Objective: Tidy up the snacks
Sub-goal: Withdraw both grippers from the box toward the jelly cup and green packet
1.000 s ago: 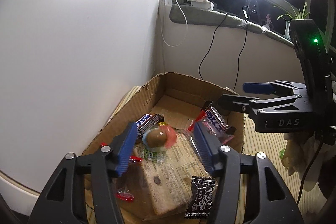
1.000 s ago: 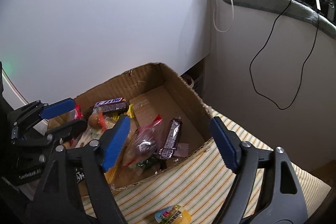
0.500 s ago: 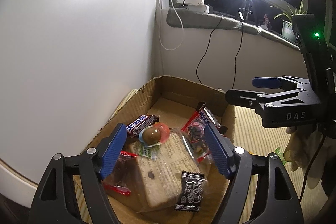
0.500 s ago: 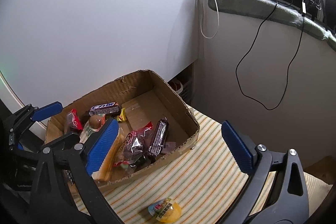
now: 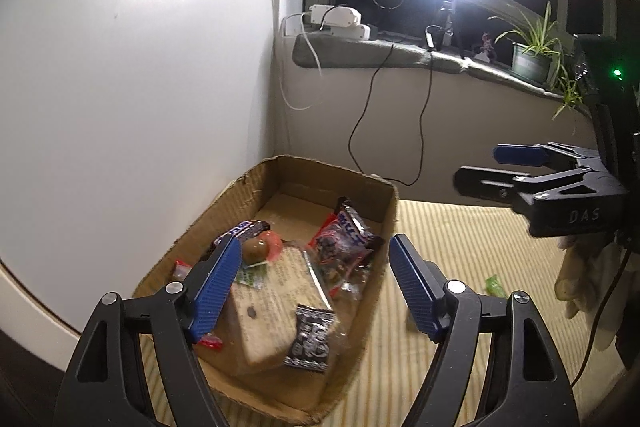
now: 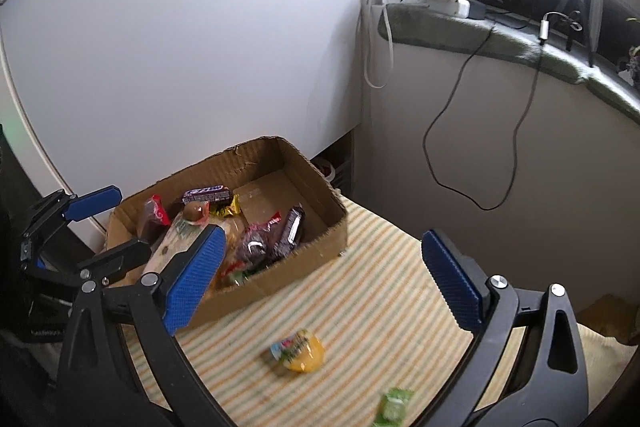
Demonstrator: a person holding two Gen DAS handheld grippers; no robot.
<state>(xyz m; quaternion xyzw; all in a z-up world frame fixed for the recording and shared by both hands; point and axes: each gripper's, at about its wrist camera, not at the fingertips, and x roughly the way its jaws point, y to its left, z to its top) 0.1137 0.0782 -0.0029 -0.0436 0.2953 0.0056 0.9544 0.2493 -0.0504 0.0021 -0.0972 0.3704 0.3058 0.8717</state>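
Hovering above the mat with jaws spread and empty, the right gripper likely lines up on the yellow cup, lying on its side, lid facing left. Left gripper, also released, hangs over the box, whose long axis runs toward the wall

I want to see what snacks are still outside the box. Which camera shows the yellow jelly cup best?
The right wrist view. The yellow jelly cup lies in the open on the striped cloth, in front of the cardboard box, slightly blurred. In the left wrist view I cannot find it; only a small green candy shows there.
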